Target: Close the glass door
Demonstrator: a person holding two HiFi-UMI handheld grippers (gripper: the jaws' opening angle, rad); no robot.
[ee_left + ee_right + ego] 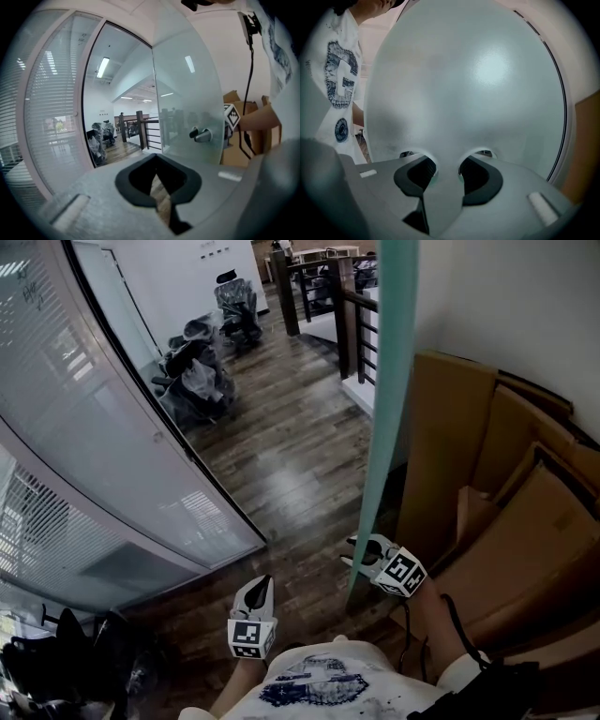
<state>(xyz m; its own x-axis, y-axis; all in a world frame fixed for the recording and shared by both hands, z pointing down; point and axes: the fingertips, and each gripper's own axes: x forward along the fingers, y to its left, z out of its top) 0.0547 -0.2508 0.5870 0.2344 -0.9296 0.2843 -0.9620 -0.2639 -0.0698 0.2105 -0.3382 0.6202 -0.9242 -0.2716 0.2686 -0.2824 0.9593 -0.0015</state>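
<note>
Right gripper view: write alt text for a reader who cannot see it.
The right tool is closed on a pale grey door handle on a frosted glass door that fills nearly the whole view. At the left edge stands a person in a white printed T-shirt; brown cardboard shows at the far right.

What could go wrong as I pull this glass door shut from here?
1. The right tool pinches only the smooth edge of the glass door, not its handle; it may slip off under pull.
2. The left tool, shut and empty, hangs in what looks like the door's swing path and could get struck.
3. Cardboard stands close beside the right tool; the cable there might snag.
</note>
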